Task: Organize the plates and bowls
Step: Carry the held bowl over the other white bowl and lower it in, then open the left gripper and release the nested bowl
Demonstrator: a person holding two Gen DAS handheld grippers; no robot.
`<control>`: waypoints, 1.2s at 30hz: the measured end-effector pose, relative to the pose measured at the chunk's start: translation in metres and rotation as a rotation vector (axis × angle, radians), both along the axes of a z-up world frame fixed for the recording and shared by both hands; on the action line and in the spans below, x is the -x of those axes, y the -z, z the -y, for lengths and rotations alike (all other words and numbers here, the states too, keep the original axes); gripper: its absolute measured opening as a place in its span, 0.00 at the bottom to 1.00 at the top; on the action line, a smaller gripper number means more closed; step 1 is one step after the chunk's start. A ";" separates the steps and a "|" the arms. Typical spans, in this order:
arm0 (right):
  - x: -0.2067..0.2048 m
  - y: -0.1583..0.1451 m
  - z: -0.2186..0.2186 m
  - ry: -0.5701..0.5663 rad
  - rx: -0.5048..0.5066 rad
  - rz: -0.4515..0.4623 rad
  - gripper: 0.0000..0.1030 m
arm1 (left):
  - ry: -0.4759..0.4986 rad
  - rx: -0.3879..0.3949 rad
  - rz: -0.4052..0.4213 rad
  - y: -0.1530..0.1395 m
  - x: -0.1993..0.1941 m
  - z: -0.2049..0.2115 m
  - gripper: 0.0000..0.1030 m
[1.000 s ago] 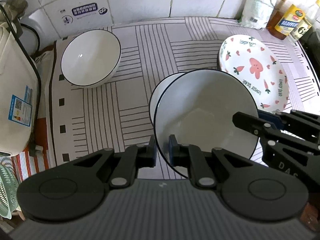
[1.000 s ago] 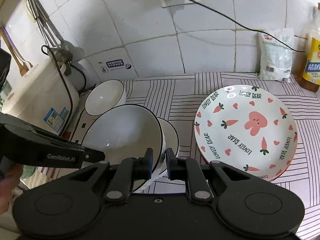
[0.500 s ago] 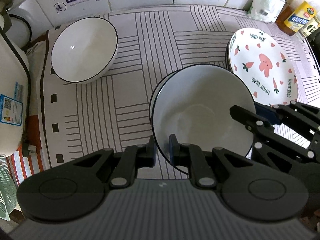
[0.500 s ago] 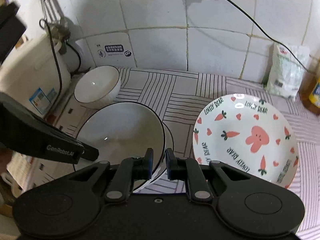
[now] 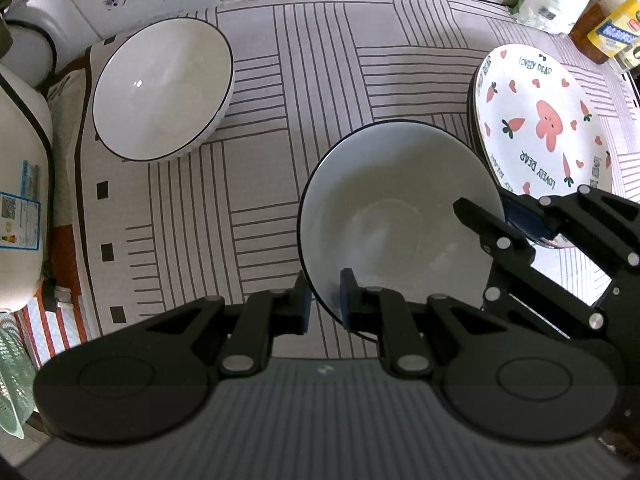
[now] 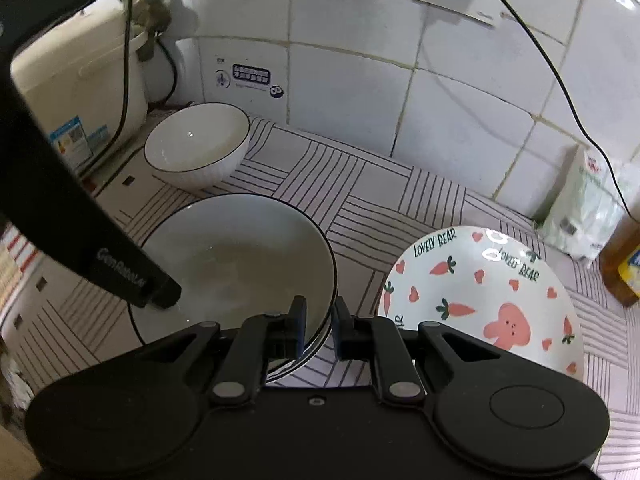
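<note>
A white bowl with a dark rim [image 5: 392, 216] sits nested on a second bowl in the middle of the striped mat; it also shows in the right wrist view [image 6: 240, 260]. My left gripper [image 5: 324, 300] is shut on its near rim. My right gripper [image 6: 320, 322] is shut on its right rim, and shows in the left wrist view [image 5: 504, 216]. Another white bowl [image 5: 162, 88] stands at the back left, also in the right wrist view [image 6: 198, 144]. A carrot-and-rabbit plate [image 5: 544, 120] lies at the right, also in the right wrist view [image 6: 480, 300].
A cream rice cooker [image 6: 76, 80] with a black cord stands at the left. A white bag [image 6: 588, 208] and oil bottles [image 5: 608, 28] stand at the back right against the tiled wall. A green basket [image 5: 12, 380] sits at the left edge.
The held bowl has come down onto the bowl beneath it, which is now nearly hidden. Both grippers keep their hold on its rim.
</note>
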State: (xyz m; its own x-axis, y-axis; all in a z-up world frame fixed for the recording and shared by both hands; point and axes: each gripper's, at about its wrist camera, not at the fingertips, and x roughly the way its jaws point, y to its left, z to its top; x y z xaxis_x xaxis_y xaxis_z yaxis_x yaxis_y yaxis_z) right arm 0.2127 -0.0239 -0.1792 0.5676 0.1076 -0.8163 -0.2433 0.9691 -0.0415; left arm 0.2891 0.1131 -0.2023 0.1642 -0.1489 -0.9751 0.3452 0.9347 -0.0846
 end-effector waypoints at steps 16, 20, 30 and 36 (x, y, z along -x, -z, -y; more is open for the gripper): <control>0.015 -0.007 -0.014 0.004 0.049 0.040 0.27 | 0.035 0.103 0.061 -0.024 0.017 -0.024 0.31; 0.029 -0.028 -0.022 0.057 0.026 0.066 0.33 | 0.086 0.098 0.104 -0.041 0.030 -0.039 0.39; 0.071 -0.060 -0.055 0.100 -0.029 0.142 0.44 | 0.151 0.077 0.188 -0.066 0.046 -0.090 0.41; 0.085 -0.064 -0.076 0.103 -0.066 0.166 0.46 | 0.167 0.050 0.219 -0.070 0.045 -0.111 0.45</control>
